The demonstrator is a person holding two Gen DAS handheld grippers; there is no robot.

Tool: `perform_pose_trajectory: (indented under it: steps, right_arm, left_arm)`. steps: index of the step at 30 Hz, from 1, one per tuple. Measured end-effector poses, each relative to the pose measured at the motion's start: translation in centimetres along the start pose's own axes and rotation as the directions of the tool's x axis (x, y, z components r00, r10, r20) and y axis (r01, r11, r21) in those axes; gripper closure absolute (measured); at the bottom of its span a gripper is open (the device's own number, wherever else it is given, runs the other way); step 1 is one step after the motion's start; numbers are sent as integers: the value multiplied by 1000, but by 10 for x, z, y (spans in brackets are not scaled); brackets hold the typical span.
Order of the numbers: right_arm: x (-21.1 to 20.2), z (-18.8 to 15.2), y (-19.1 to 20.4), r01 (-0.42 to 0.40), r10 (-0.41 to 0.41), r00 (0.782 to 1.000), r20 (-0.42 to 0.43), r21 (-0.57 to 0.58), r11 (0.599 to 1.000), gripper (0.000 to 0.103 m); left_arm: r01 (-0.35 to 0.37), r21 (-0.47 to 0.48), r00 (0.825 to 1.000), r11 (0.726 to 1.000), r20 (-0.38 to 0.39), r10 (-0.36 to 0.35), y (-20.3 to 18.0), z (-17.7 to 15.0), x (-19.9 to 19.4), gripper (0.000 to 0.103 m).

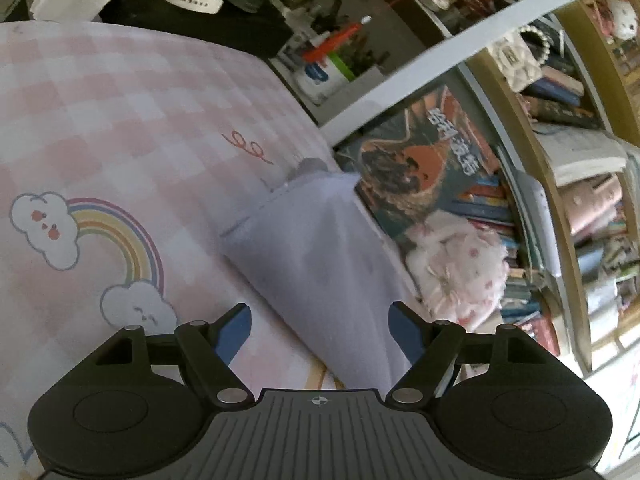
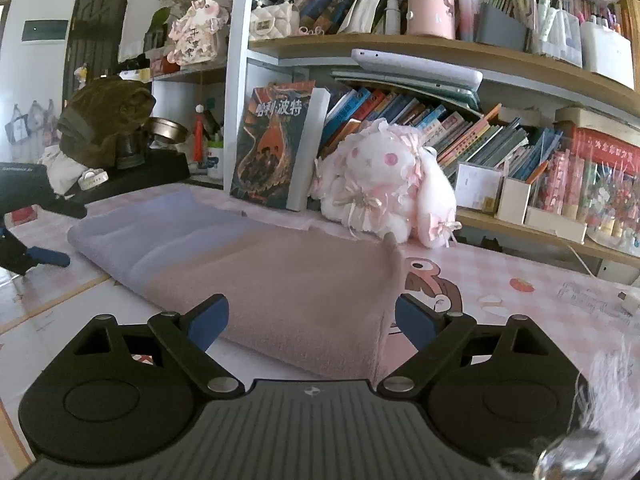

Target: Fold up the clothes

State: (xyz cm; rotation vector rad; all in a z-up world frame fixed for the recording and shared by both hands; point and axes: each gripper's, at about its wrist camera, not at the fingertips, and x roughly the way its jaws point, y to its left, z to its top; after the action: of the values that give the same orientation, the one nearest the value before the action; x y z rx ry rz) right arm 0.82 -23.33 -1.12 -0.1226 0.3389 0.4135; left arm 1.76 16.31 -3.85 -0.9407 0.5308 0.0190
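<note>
your left gripper [image 1: 320, 334] and right gripper [image 2: 312, 322] both gape, empty, just short of the folded garment [image 2: 256, 272] beside the plush rabbit [image 2: 384, 184].

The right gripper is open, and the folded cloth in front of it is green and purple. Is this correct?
Not quite. In the right wrist view the right gripper is open, but the folded cloth is pink and purple, not green.
</note>
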Motion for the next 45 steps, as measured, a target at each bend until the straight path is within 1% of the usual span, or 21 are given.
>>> perform_pose_trajectory:
  steps: [3,5,9,12,15,20,26,28,30,31,32,34,35,36,37,38,39,40,41,43,45]
  right_arm:
    - [2,0,0,-4,4,1000,-11,1,1000,13]
    - [3,0,0,-6,6,1000,-14,4,1000,13]
    - [1,-1,-1,-2,2,1000,-9,14,1000,15]
    - [0,-1,-3,-10,10,1000,1,25,1000,16]
    - [5,3,-13,-69,69,998,4,60,996,16]
    - [30,18,-25,-31,31,999,-34,3,1000,17]
    - [59,25,-43,-23,21,996,-89,-23,999,30]
    - [67,23,-51,-16,15,995,-103,-7,1000,34]
    - [76,19,-56,-20,22,990,-141,16,1000,46]
    - [82,16,-57,-26,28,984,-175,14,1000,51]
    - [87,13,-57,-33,35,979,-202,11,999,53]
    - [90,12,-54,-57,55,976,-213,-1,998,58]
    - [90,12,-53,-64,61,974,-216,-7,998,58]
    - [91,12,-53,-68,65,974,-218,-9,998,58]
    - [91,11,-54,-75,72,973,-220,-1,997,58]
    - [91,11,-56,-82,83,971,-222,14,997,58]
    - [92,10,-59,-89,93,970,-224,29,996,58]
    - [92,10,-61,-95,103,969,-226,45,994,58]
    - [93,10,-63,-101,112,967,-228,61,993,58]
    - [94,11,-64,-104,118,966,-229,69,992,58]
    - [94,12,-63,-102,113,967,-228,61,993,58]
  left_arm:
    - [-26,-26,999,999,23,27,-1,2,3,26]
    - [-39,-50,998,998,56,42,-2,-1,3,26]
    - [-44,-108,994,993,97,55,1,0,1,28]
    - [-47,-130,993,990,101,61,3,3,0,30]
    - [-60,-141,993,988,94,74,4,7,2,31]
    - [-81,-158,992,984,83,95,4,12,5,31]
    - [-127,-150,986,980,87,141,-3,16,13,31]
    - [-144,-144,983,979,90,158,-8,17,17,31]
    - [-154,-143,981,978,92,168,-9,17,19,31]
    - [-159,-144,980,977,95,173,-10,17,21,31]
    - [-163,-146,979,976,97,178,-11,18,22,32]
    - [-174,-153,976,973,107,191,-14,17,25,33]
    - [-184,-158,972,970,115,203,-15,17,26,40]
    - [-198,-160,969,967,120,218,-16,16,27,52]
    - [-211,-160,965,964,123,231,-16,15,29,59]
    - [-222,-159,962,962,127,243,-15,14,31,71]
    - [-232,-156,959,960,128,252,-15,14,34,79]
    - [-229,-145,958,963,142,249,-17,12,34,81]
    - [-226,-134,957,965,157,246,-18,10,35,87]
    - [-212,-26,947,977,241,212,-36,1,28,90]
    - [-157,114,946,981,304,116,-60,-9,18,90]
